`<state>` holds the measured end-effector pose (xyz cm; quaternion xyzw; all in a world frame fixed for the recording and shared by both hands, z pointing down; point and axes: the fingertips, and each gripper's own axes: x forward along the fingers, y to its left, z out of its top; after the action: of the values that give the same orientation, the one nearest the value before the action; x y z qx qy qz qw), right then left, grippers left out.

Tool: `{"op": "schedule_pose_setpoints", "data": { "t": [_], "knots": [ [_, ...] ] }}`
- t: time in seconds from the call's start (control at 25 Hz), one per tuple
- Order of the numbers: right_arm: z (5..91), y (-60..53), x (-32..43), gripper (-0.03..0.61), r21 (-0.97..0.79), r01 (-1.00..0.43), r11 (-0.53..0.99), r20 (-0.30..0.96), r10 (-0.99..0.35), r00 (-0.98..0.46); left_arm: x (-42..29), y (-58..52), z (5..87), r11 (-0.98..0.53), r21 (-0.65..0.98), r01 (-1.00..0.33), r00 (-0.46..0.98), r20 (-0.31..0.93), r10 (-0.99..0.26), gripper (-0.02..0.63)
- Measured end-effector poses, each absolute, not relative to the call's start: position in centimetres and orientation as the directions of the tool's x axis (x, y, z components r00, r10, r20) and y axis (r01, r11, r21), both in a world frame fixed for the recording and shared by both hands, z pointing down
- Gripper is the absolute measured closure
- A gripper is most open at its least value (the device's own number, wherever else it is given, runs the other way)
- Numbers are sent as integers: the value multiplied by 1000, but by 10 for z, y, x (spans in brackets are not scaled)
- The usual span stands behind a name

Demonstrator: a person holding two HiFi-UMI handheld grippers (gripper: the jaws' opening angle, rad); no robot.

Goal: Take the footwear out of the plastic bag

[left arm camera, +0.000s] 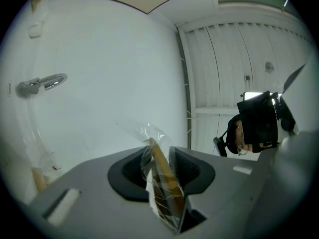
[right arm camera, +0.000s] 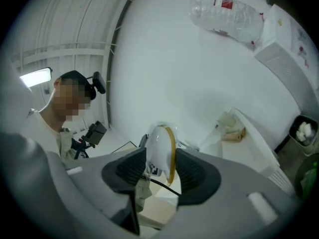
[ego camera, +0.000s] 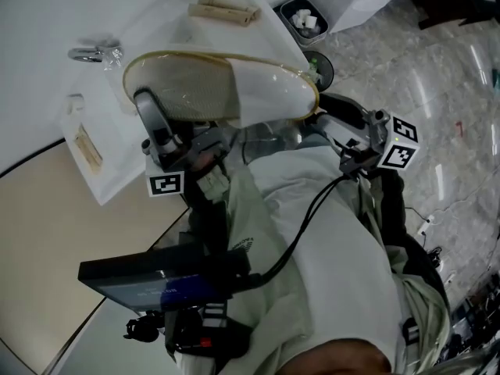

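Here the slipper (ego camera: pixel 258 92) hangs over the bench (ego camera: pixel 47 18), long axis nine to three o'clock, heel and plastic bag (left arm camera: pixel 145 133) clenched in the left hand-held gripper (left arm camera: pixel 162 158), toe between the jaws of the released right hand-held gripper (right arm camera: pixel 162 156).

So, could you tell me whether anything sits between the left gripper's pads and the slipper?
Yes. The clear, crinkled plastic bag wraps the edge of the white, tan-rimmed slipper where the left gripper clamps it, so its pads press on film, not on the slipper itself.
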<state>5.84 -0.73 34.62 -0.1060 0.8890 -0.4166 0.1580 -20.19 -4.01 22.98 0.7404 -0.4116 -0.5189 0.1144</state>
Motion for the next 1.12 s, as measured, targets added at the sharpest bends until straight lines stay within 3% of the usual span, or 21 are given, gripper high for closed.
{"op": "schedule_pose_setpoints", "data": {
  "t": [0.24,0.48,0.68,0.88,0.96,1.12],
  "knots": [
    [393,-20,31,404,-812,-224,539,-4,-389,-921,-191,-46,217,-692,585,-423,147,-710,-689,523],
    [411,-29,30,407,-829,-258,497,23,-430,-902,-203,-48,219,-687,601,-408,119,-711,-693,526],
    [415,-16,12,407,-818,-207,537,21,-331,-943,-203,-49,217,-694,614,-375,96,-719,-688,528],
    [397,-21,11,410,-831,-147,536,-72,-366,-928,-202,-49,218,-681,607,-410,98,-713,-694,528],
    [391,-19,16,482,-812,-149,565,-69,-346,-935,-206,-46,219,-670,593,-446,109,-707,-698,528],
    [381,-14,23,525,-782,-152,605,-45,-299,-953,-206,-44,218,-650,564,-510,148,-687,-712,518]
  ]
}}
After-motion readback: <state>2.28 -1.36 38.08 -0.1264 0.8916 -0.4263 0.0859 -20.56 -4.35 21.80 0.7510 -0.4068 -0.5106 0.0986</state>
